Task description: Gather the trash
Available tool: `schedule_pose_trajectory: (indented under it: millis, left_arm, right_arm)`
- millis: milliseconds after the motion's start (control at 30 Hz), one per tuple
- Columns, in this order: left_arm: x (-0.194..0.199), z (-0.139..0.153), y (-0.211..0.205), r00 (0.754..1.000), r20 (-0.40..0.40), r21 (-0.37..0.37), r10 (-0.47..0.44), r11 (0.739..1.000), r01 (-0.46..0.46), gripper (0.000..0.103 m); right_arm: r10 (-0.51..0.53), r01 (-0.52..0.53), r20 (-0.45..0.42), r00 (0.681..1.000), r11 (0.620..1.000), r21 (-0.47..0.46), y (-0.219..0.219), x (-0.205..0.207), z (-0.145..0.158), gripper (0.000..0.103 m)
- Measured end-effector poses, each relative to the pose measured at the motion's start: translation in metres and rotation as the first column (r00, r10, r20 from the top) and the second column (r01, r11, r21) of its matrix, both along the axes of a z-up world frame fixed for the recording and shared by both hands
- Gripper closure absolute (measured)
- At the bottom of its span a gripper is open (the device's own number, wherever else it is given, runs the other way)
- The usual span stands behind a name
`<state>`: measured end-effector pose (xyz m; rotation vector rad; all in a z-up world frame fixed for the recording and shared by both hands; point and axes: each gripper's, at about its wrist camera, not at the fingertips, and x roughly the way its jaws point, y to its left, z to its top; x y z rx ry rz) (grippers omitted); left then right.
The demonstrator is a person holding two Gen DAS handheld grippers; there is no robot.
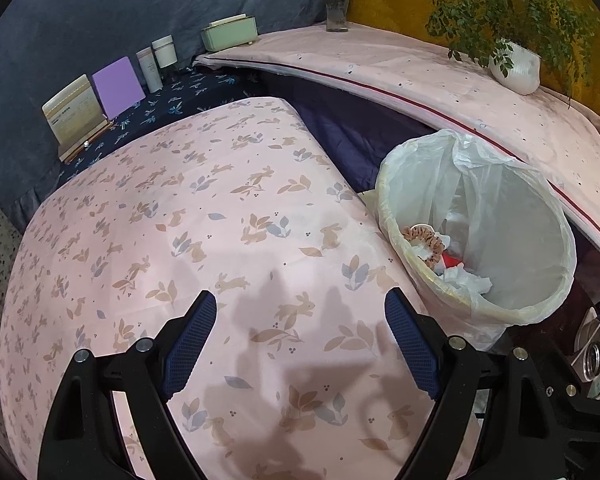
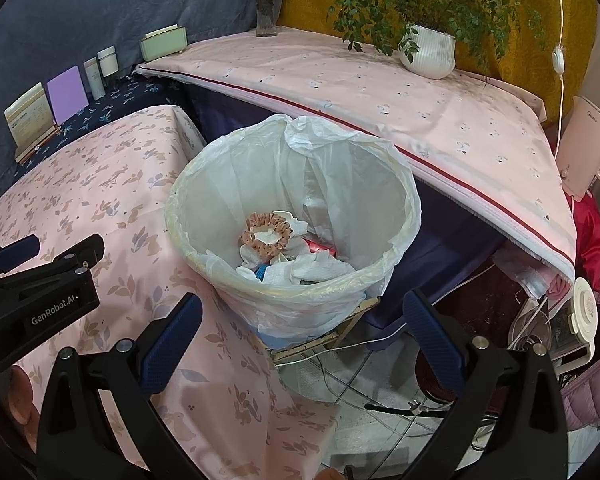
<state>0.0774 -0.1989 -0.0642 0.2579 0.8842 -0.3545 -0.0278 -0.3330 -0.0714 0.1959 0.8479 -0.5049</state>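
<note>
Both grippers, left gripper [image 1: 300, 344] and right gripper [image 2: 304, 344], are hanging spread and empty. The lined trash bin [image 2: 396, 184] is sitting just ahead of the right one, nearer it. No loose trash is showing on the rabbit-print cloth [image 1: 180, 240].

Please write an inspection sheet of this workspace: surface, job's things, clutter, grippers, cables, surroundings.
Surface: pink rabbit-print cloth, nothing seen on it.
Job's things: lined trash bin holding crumpled tissues and a scrunchie.
Clutter: cards, bottles, green box at the back.
Grippers: left gripper open, empty; right gripper open, empty.
Cables: white cables on the floor.
Surroundings: potted plant, flower vase.
</note>
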Motion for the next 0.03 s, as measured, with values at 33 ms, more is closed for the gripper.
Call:
schedule_pose_trajectory:
  millis: [33]
  left_arm:
    - [0.0007,-0.0005,0.0007,1.000,0.000,0.002,0.004,1.000,-0.004,0.021]
  right_arm:
    - [0.000,0.000,0.000,1.000,1.000,0.000,0.0008,0.0004,-0.0008,0.007]
